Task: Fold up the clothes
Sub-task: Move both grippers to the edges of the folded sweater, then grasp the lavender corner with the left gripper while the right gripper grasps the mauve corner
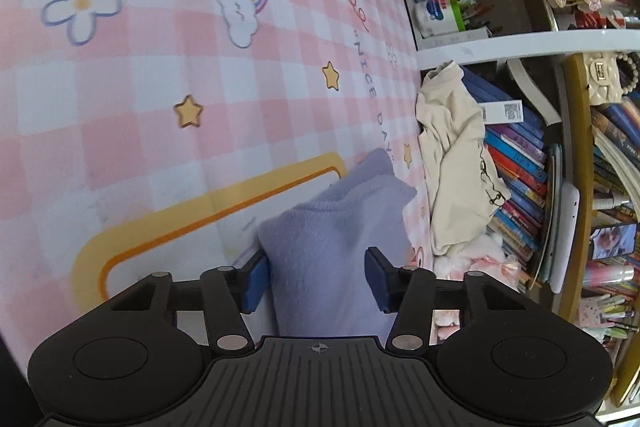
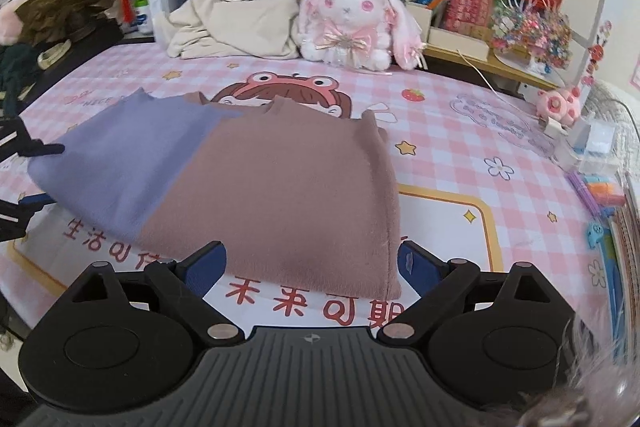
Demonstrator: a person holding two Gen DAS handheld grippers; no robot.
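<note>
The sweater (image 2: pixel 224 187), lilac on one half and mauve on the other, lies partly folded in the middle of the pink checked worktop (image 2: pixel 460 147), its near hem close to the front edge. To fold it well, each gripper should probably bite only the top layer at its end, lift both ends together, and lay them down level so the edges line up. The left gripper (image 1: pixel 316 277) sits low at the lilac end, jaws apart with the cloth between them but not yet pinched. The right gripper (image 2: pixel 312 265) hovers at the mauve hem, pointing toward the back edge, jaws wide apart and holding nothing.
</note>
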